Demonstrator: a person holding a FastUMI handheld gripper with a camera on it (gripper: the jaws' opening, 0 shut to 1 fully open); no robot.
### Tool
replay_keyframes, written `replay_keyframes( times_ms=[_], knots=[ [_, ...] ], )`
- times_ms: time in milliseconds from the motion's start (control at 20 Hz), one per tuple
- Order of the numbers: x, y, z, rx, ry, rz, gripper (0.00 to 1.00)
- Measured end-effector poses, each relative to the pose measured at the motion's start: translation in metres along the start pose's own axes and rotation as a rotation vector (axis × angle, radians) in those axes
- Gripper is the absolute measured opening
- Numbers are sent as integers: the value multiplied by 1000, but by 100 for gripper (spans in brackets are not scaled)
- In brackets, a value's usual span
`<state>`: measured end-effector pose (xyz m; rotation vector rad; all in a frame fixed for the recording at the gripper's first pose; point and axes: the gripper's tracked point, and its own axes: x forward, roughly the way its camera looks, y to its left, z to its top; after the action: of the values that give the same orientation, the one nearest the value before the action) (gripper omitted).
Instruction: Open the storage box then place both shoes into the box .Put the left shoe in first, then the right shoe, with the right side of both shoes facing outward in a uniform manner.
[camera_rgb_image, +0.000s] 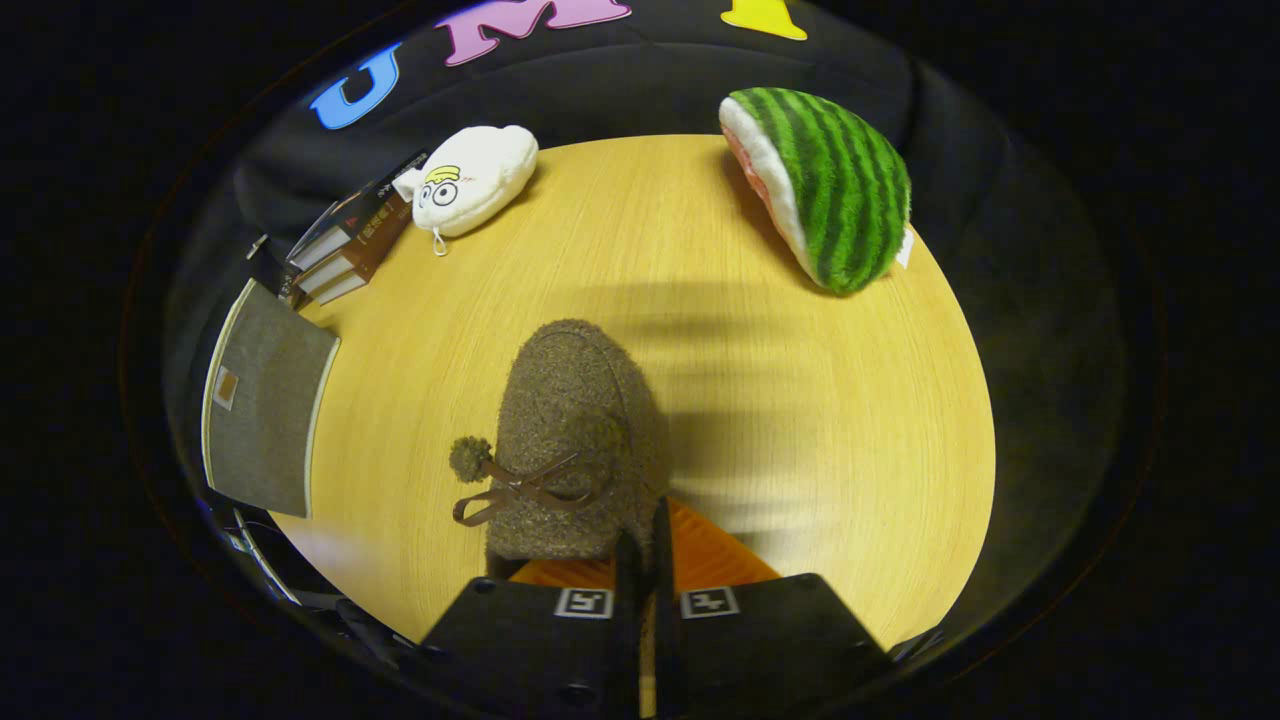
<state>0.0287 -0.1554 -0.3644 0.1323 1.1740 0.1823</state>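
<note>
A brown fuzzy shoe (575, 430) with a thin bow and a pompom points away from me, its orange lining showing at the heel opening. My gripper (645, 545) is shut on the right rim of that opening, with the two fingers almost touching and the rim pinched between them. The shoe's blurred shadow lies on the round wooden table (800, 420) just beyond it, so the shoe seems to hang above the top. A grey storage box (265, 400) with pale trim and a small tag stands at the table's left edge, left of the shoe.
A stack of books (345, 245) lies beyond the box at the far left. A white plush toy (475, 180) rests beside the books. A watermelon-slice plush (830, 185) sits at the far right rim of the table.
</note>
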Motion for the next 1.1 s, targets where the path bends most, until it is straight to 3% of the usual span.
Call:
replay_keyframes(
  times_ms=[100,500,650,850,1100],
  knots=[
    [-1,1,-2,-21,2,-3,5],
    [-30,35,12,-21,-26,-2,5],
    [-57,70,21,22,-45,48,5],
    [-95,115,33,-13,-86,69,5],
    [-138,196,61,90,-136,178,5]
  ],
)
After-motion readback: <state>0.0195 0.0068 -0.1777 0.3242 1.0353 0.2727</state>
